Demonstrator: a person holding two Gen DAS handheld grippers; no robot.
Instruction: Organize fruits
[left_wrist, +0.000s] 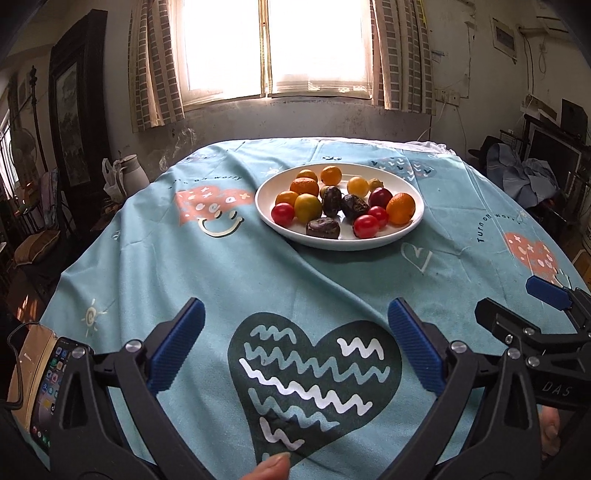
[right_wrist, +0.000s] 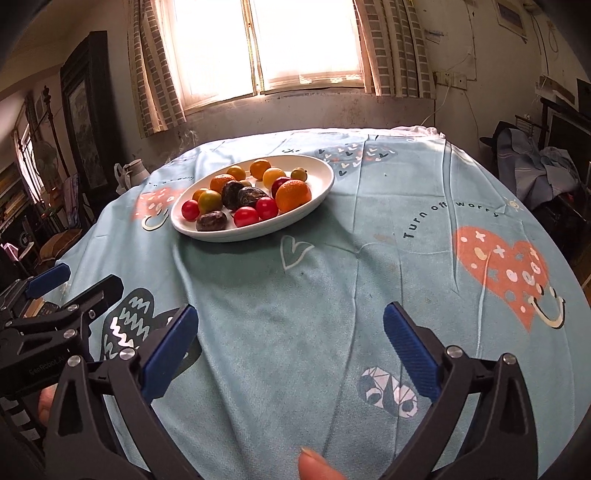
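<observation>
I see plate of fruits (left_wrist: 340, 206) well ahead of both tools | left tool (left_wrist: 295, 354) and right tool (right_wrist: 291, 350) spread apart, empty | desk (left_wrist: 221, 273) under blue cloth, window (left_wrist: 273, 48) behind

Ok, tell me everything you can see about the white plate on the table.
The white plate is a shallow oval dish, glossy like glazed ceramic, sitting flat on the light blue printed tablecloth toward the table's far side, below the window. It holds a loose pile of small fruits: red, yellow and orange round ones, plus three dark wrinkled ones near the middle. Its near rim is bare. Neither claw touches it; both are well short of it.
</observation>
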